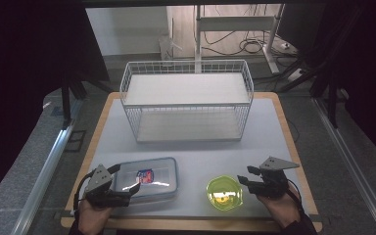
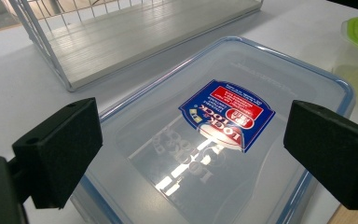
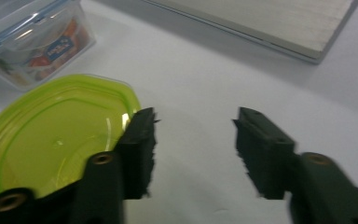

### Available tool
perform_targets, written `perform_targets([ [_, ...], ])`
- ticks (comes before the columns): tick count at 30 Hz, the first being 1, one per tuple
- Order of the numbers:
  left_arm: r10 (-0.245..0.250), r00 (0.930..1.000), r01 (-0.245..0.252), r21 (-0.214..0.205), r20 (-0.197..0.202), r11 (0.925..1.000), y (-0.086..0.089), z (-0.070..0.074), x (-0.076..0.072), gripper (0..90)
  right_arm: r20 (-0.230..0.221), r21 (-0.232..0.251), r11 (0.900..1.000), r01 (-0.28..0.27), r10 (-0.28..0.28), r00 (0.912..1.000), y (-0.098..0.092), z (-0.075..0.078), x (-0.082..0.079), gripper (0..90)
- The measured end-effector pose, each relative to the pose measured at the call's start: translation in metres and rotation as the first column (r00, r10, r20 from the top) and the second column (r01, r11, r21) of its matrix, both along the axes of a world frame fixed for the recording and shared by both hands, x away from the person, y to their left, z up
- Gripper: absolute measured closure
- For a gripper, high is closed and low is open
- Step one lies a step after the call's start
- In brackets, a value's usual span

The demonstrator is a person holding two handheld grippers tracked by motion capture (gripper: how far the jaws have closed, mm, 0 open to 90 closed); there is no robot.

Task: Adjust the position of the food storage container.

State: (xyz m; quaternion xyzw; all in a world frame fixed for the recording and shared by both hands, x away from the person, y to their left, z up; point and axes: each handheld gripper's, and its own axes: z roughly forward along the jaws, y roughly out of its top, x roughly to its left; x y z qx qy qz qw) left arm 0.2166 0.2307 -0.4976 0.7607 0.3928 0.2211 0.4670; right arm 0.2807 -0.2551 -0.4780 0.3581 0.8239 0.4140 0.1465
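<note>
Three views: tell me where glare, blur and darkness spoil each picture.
High view: dark surroundings frame a lit table; glare streaks the clear lidded box and the green container. Left gripper view: sharp, with a bright reflection across the box lid below its label. Right gripper view: soft throughout, the right gripper blurred at its jaw edges, the green lid glossy.
</note>
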Motion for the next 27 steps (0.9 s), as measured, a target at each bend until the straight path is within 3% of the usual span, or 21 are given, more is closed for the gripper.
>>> perform_targets([
  [5, 0.004, 1.0, -0.004, 0.002, 0.003, 1.0, 0.0, 0.0, 0.0, 4.6, 0.027, -0.009, 0.998, -0.062, 0.062, 0.9977, 0.007, 0.01, -0.008, 76.1],
  [8, 0.008, 1.0, -0.008, 0.006, 0.001, 1.0, 0.0, 0.0, 0.0, 4.6, 0.021, 0.001, 0.994, -0.109, 0.109, 0.9938, 0.018, 0.016, -0.016, 88.6],
  [14, 0.014, 0.9999, -0.014, 0.014, -0.009, 0.9998, 0.0, -0.001, 0.001, 4.7, -0.017, 0.019, 0.9843, -0.176, 0.176, 0.9842, 0.034, 0.017, -0.025, 89.4],
  [21, 0.023, 0.9996, -0.023, 0.025, -0.013, 0.9994, 0.0, -0.002, 0.001, 5.1, -0.054, 0.027, 0.962, -0.272, 0.273, 0.9605, 0.058, 0.015, -0.038, 89.4],
  [23, 0.024, 0.9996, -0.024, 0.026, -0.013, 0.9994, -0.001, -0.002, 0.001, 5.1, -0.062, 0.023, 0.9544, -0.298, 0.299, 0.9524, 0.065, 0.014, -0.043, 89.4],
  [24, 0.024, 0.9996, -0.023, 0.026, -0.013, 0.9994, -0.001, -0.002, 0.001, 5.1, -0.067, 0.021, 0.9461, -0.323, 0.324, 0.9437, 0.071, 0.013, -0.047, 89.4],
  [27, 0.023, 0.9997, -0.022, 0.025, -0.013, 0.9995, 0.0, -0.002, 0.001, 5.1, -0.07, 0.016, 0.9401, -0.34, 0.341, 0.9376, 0.075, 0.012, -0.05, 89.4],
])
